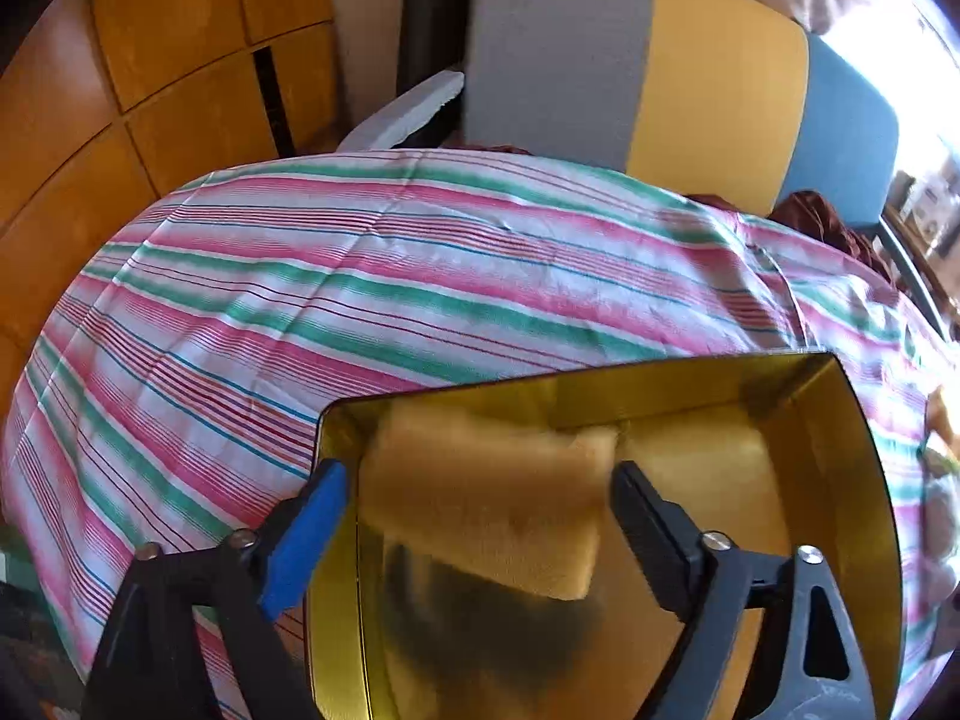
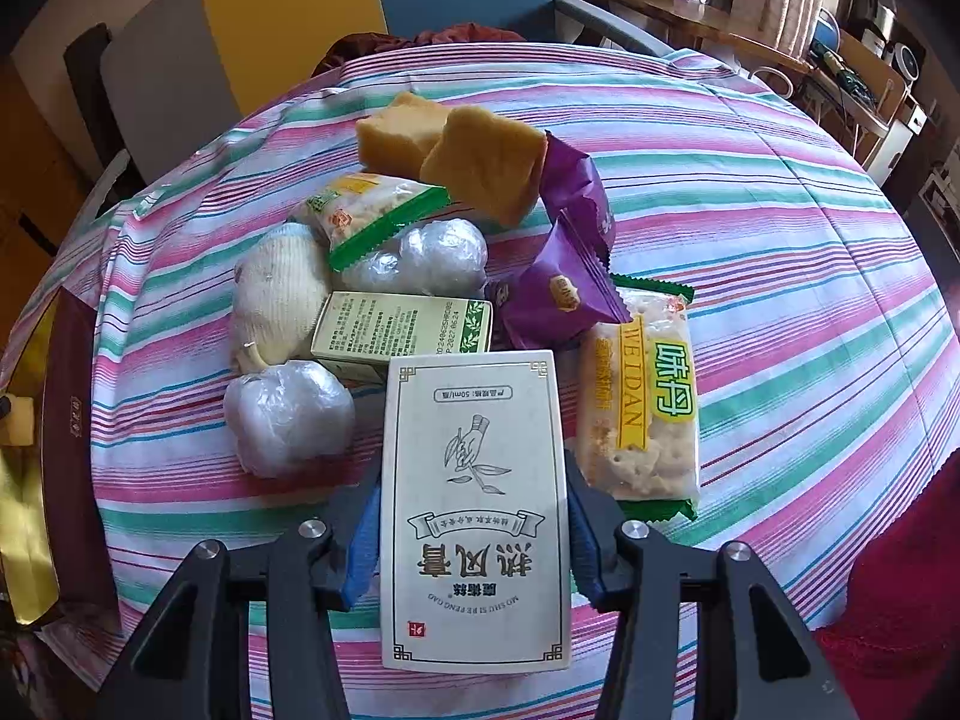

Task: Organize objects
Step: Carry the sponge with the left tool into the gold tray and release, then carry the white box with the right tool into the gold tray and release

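- the left gripper (image 1: 480,498) hangs over the gold tin (image 1: 852,480), which sits on the striped cloth (image 1: 360,276); its fingers are spread wide, and the yellow sponge (image 1: 486,504) lies between them with a gap on each side, so nothing is pinched; it looks freshly let go into the tin, which seems to be the collecting box for the tidy-up
- a second yellow piece (image 1: 702,468) shows deeper in the tin, though part of it may be a reflection in the shiny wall; i cannot tell for sure
- at the far left of the right wrist view the tin's edge (image 2: 24,516) sits well apart from the pile, so each item has to be carried across
- the pile in the middle holds two sponges (image 2: 456,144), two wrapped balls (image 2: 288,414), a white sock-like bundle (image 2: 276,294), a green carton (image 2: 402,327), purple packets (image 2: 558,294) and snack bags (image 2: 642,414), touching and overlapping
- the right gripper (image 2: 474,540) has its pads pressed on the long sides of the white box (image 2: 474,510), held upright and clear of the pile, likely next for the tin
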